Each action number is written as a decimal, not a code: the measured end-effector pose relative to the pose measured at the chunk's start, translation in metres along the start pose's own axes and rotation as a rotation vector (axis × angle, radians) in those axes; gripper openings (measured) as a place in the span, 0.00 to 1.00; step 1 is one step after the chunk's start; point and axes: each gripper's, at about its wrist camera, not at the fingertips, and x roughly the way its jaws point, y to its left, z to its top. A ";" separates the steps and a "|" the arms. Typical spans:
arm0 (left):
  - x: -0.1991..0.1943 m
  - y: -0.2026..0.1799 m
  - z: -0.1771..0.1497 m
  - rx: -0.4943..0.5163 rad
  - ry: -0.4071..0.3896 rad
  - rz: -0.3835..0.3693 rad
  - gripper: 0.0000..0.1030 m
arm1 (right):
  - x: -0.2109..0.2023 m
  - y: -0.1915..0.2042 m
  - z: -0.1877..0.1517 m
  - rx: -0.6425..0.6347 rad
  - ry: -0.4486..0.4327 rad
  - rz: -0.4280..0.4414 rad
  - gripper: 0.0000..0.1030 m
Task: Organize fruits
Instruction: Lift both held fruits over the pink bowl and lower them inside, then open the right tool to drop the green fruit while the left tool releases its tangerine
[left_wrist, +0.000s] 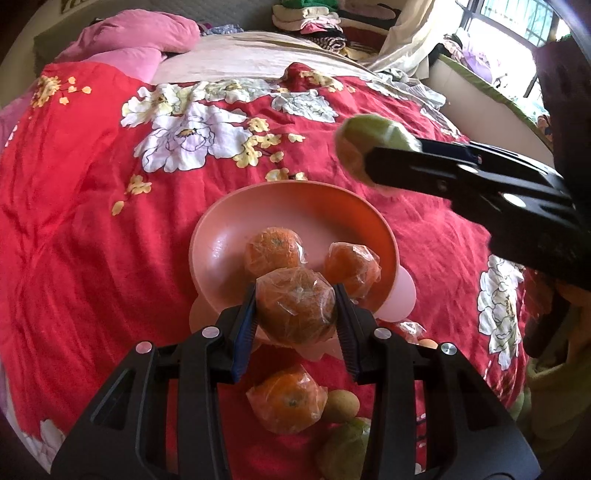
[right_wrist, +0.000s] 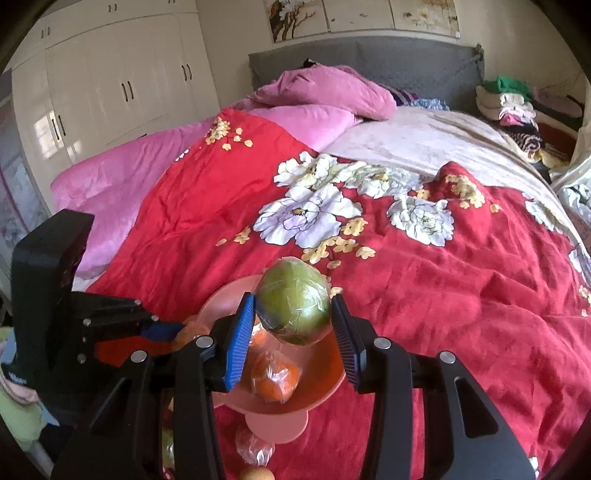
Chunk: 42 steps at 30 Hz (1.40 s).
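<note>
My left gripper is shut on a plastic-wrapped orange and holds it over the near rim of a pink bowl. Two wrapped oranges lie in the bowl. My right gripper is shut on a wrapped green fruit and holds it above the bowl. In the left wrist view the right gripper and green fruit hang above the bowl's far right. Another wrapped orange lies on the bedspread below my left gripper.
The bowl sits on a red floral bedspread. A small yellow-brown fruit and a green fruit lie near the loose orange. Pink pillows, a grey headboard and folded clothes are at the far end.
</note>
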 end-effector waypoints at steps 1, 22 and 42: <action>0.001 0.000 0.000 -0.001 0.001 0.000 0.30 | 0.004 0.000 0.000 -0.001 0.008 -0.003 0.40; 0.014 -0.003 0.000 -0.017 0.024 0.003 0.31 | 0.041 -0.004 -0.016 -0.017 0.112 0.026 0.40; 0.016 0.000 0.003 -0.023 0.019 0.004 0.31 | 0.051 -0.006 -0.020 -0.002 0.147 0.044 0.41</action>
